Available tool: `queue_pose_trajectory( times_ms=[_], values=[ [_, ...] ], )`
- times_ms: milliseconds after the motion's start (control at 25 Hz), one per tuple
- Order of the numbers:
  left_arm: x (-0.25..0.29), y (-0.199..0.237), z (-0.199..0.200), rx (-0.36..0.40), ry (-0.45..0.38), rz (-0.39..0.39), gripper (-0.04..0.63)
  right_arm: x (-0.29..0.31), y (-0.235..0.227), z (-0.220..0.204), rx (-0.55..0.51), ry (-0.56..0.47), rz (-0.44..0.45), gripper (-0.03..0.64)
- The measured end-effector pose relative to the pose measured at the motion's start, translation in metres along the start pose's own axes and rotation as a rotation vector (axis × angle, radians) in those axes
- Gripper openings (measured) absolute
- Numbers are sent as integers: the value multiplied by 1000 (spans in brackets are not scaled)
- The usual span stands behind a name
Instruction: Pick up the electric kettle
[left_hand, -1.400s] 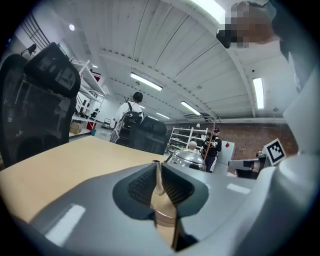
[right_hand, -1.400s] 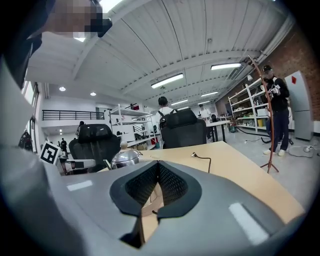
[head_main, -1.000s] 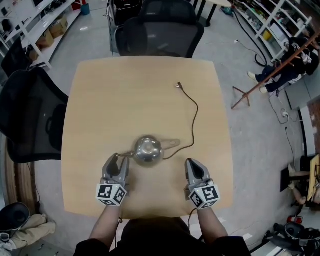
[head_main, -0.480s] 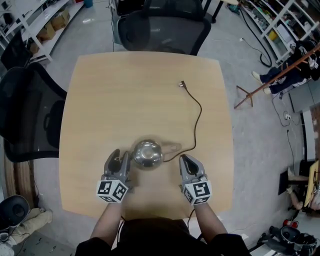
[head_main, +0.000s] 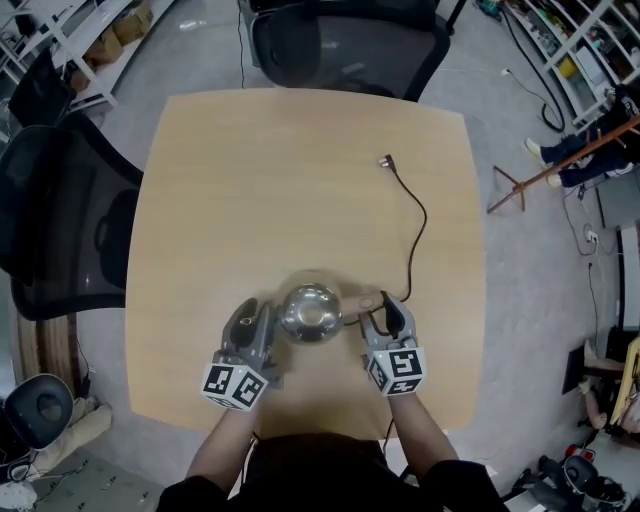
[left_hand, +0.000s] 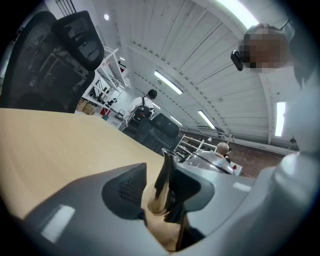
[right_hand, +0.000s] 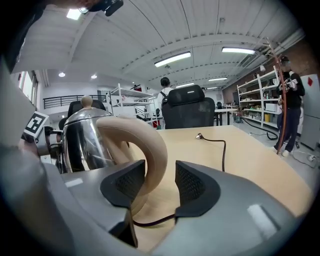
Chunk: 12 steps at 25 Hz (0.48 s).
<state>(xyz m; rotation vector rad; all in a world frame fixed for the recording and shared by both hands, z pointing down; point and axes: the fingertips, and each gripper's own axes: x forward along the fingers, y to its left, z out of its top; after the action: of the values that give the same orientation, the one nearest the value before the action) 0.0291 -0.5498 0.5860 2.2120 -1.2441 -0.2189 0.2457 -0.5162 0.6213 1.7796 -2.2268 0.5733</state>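
A steel electric kettle (head_main: 310, 312) stands on the near part of the wooden table (head_main: 300, 180). Its beige handle (head_main: 365, 302) points right and its spout points left. My left gripper (head_main: 254, 312) has the spout (left_hand: 165, 180) between its jaws, which have just been closing and now touch it on both sides. My right gripper (head_main: 385, 302) straddles the handle (right_hand: 150, 145). Its jaws have just been opening and stand wide, with a gap at the right pad. A brown cord (head_main: 415, 240) runs from the kettle to a plug (head_main: 387, 160).
A black office chair (head_main: 345, 45) stands at the table's far edge and another (head_main: 50, 230) at its left. Right of the table are a leaning wooden pole (head_main: 560, 165), shelving and a seated person (head_main: 600, 140). A dark round object (head_main: 40, 410) lies on the floor near left.
My right gripper has moved forward and down to the handle, and its jaws have gone from shut to wide open. My left gripper has closed in on the spout.
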Motion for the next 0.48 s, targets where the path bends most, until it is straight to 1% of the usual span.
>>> queue_pose_trajectory(
  times_ms=[200, 480],
  values=[
    [-4, -2, 4, -10, -16, -9, 121, 11, 7, 5, 16, -15, 10, 170],
    [-7, -9, 7, -42, -45, -41, 121, 13, 6, 8, 46, -38, -15, 155]
  ],
)
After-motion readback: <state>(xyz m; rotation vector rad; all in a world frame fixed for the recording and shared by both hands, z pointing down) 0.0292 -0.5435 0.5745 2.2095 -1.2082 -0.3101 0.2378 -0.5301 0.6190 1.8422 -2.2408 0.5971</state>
